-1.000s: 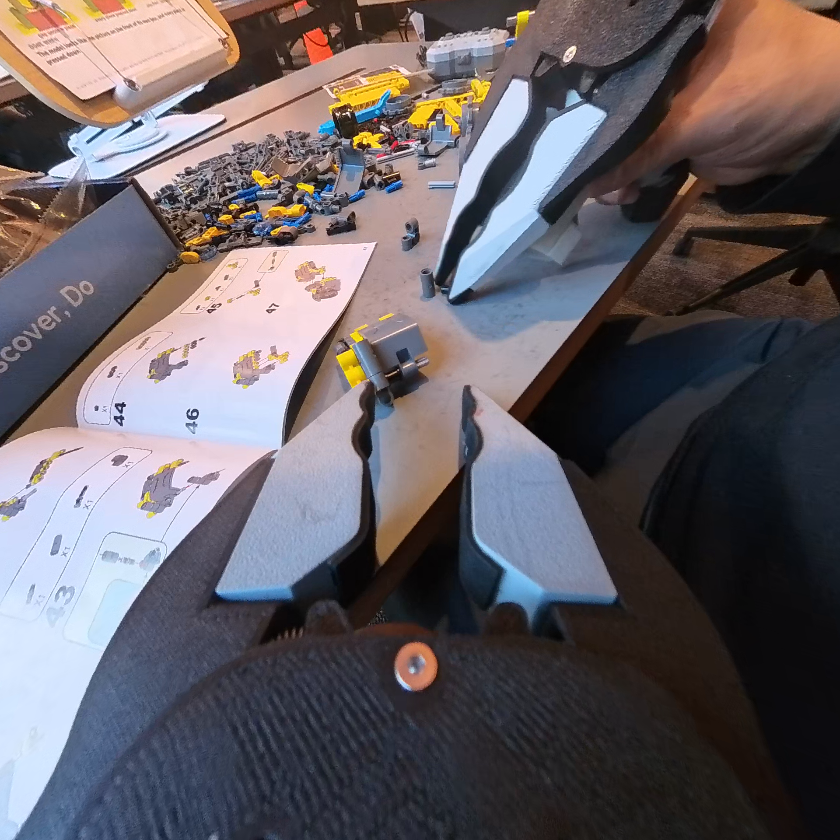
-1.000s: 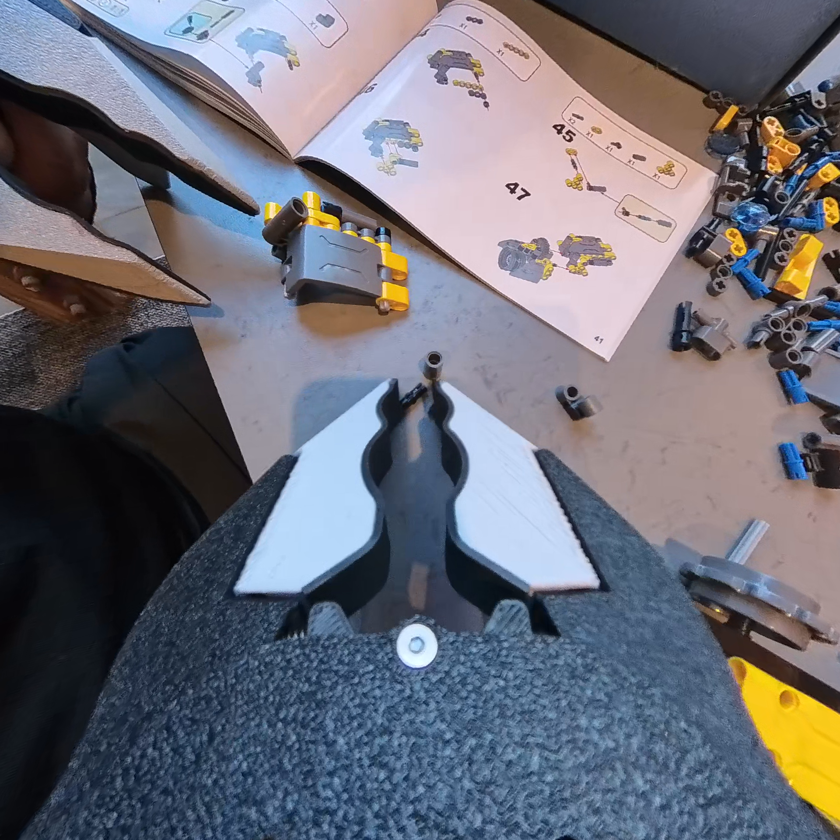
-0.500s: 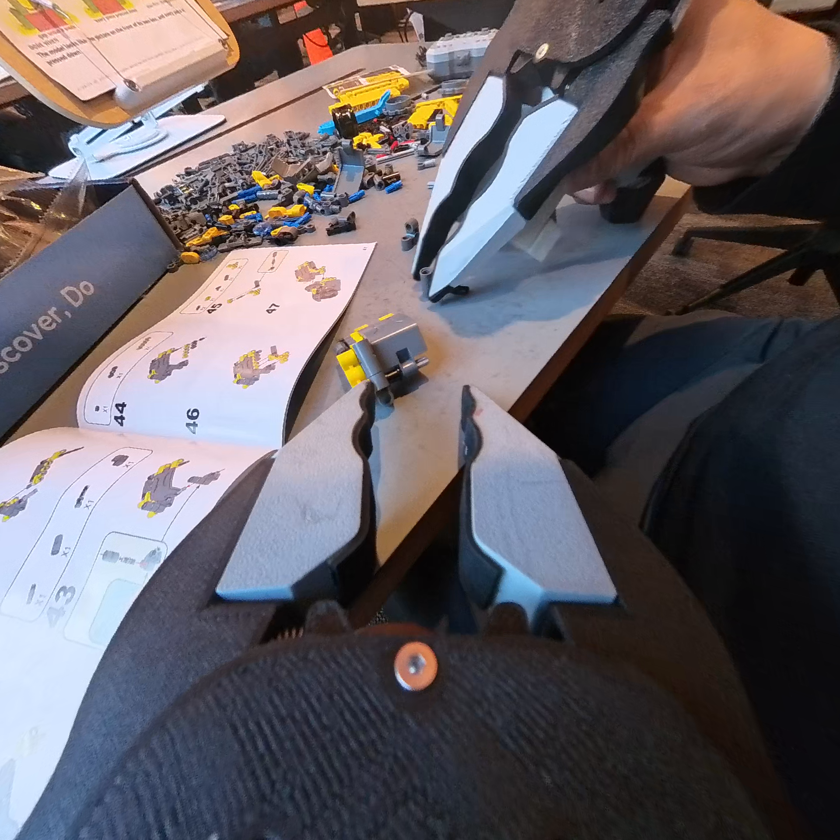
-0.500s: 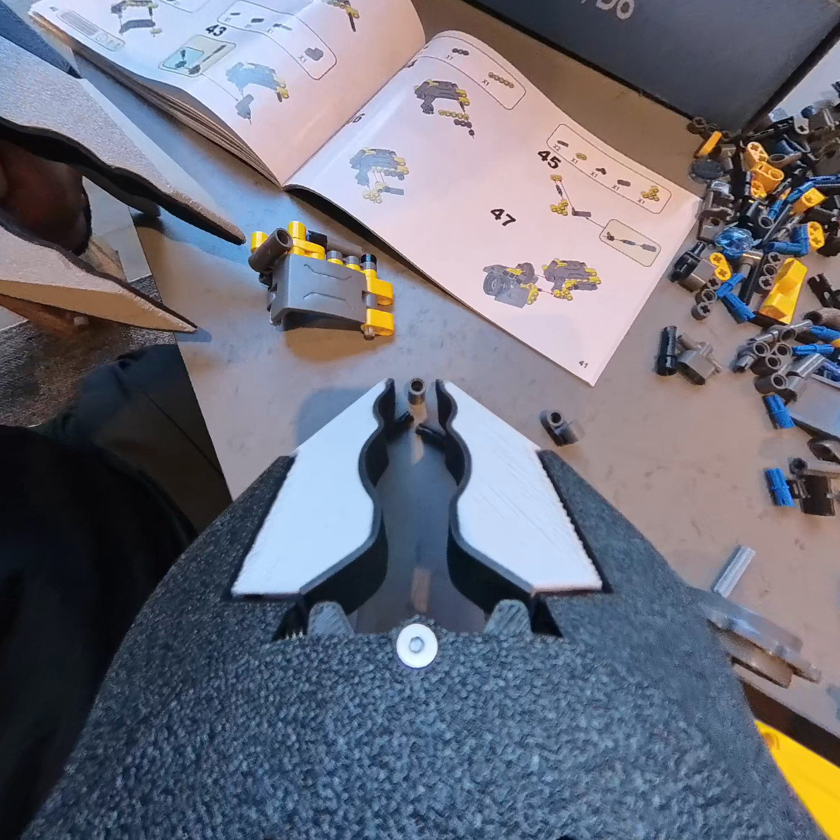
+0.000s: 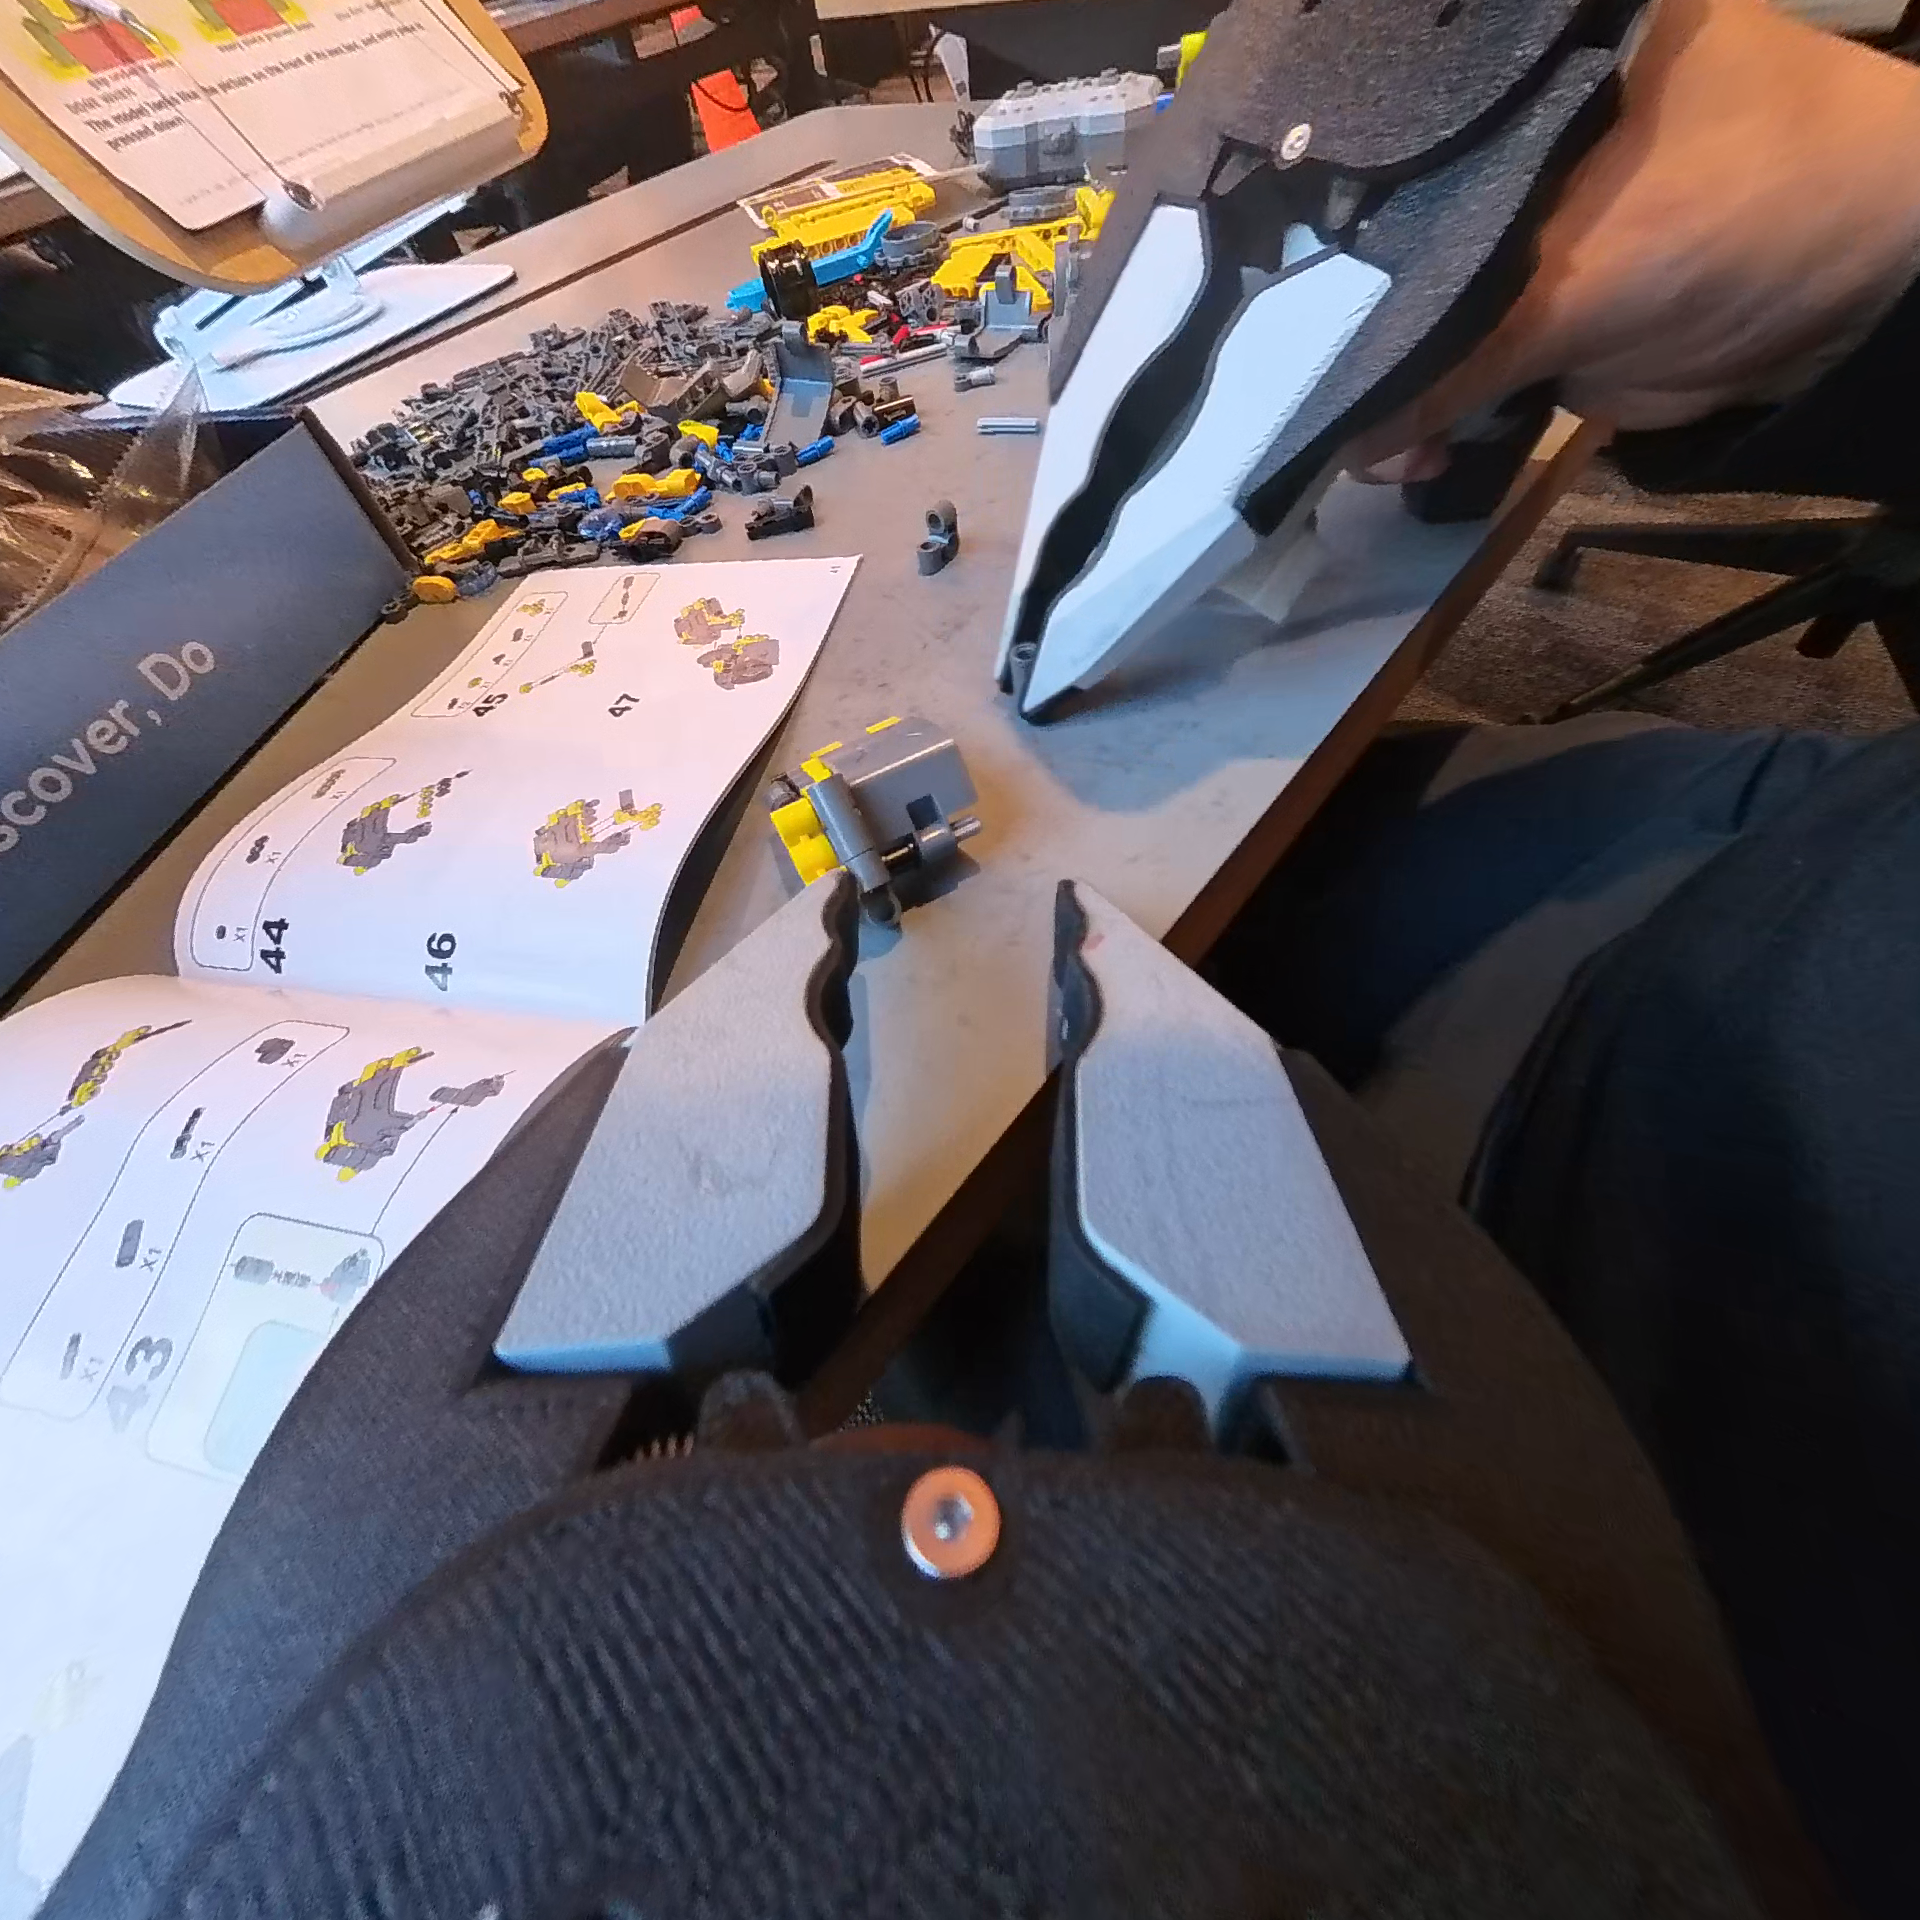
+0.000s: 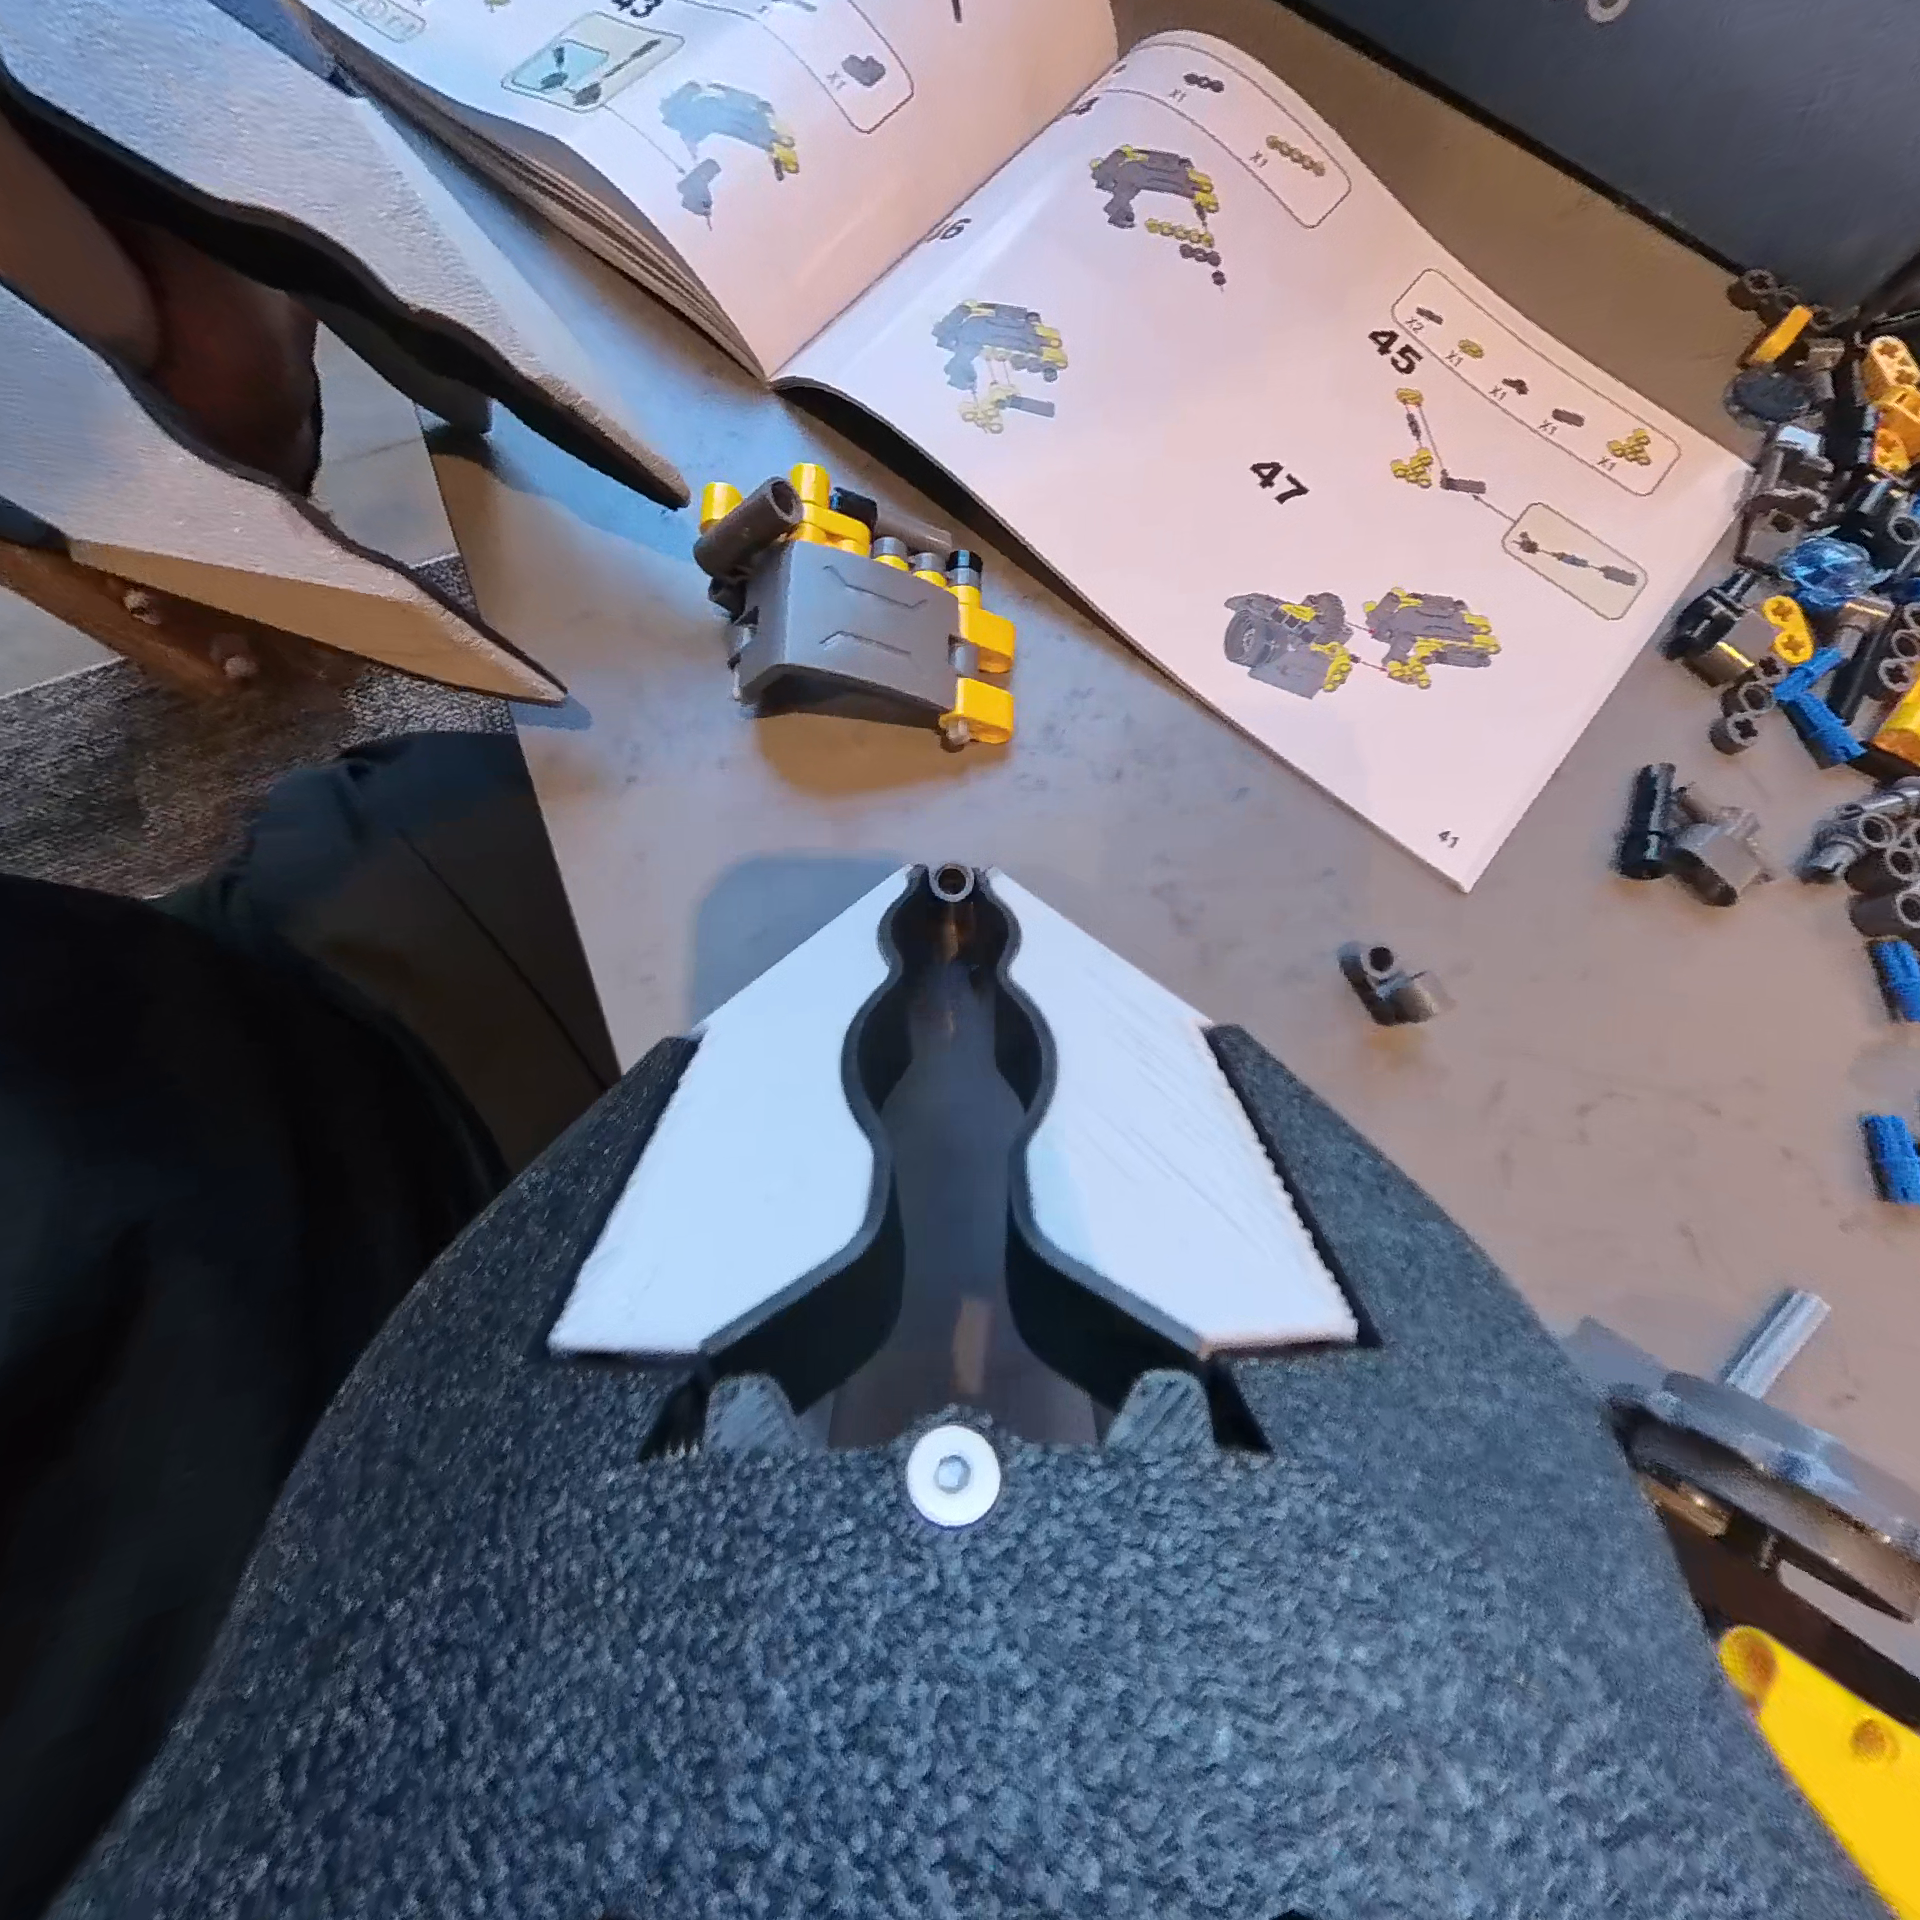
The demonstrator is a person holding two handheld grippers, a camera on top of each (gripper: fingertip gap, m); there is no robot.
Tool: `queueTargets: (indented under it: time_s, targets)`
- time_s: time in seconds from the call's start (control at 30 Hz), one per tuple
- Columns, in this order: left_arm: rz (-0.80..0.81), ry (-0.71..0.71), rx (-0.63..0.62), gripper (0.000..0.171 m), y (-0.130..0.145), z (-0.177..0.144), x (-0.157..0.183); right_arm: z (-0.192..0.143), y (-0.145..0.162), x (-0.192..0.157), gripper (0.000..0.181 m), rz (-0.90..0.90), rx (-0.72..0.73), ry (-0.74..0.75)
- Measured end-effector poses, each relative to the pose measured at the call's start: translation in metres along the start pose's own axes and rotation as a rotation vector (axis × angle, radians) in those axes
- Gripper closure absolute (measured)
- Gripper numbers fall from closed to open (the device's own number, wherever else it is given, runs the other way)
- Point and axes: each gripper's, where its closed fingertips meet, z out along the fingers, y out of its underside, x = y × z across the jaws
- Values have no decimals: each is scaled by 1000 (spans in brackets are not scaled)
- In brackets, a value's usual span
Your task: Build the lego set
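Since the earlier frames my right gripper [image 6: 952,883] has closed its tips onto the small grey tube piece [image 6: 951,881], which stood free on the grey table [image 6: 1195,1091] before. My left gripper [image 5: 956,914] hasn't moved: fingers parted, nothing between them, the grey-and-yellow brick assembly [image 5: 873,810] just at 11 o'clock of its tips. An open instruction booklet [image 5: 499,790] with printed step numbers lies at 9 o'clock. Only the left wrist view shows the loose parts pile [image 5: 623,457], a lettered dark box [image 5: 177,634] and a hand [image 5: 1704,229]; only the right wrist view shows the tube's open end.
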Motion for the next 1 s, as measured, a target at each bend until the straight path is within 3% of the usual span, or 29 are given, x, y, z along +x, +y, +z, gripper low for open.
queueTargets:
  time_s: [1.0]
  targets:
    - [10,5,-24,140,0,1,6,-1,1,-12,169,-34,0,-45]
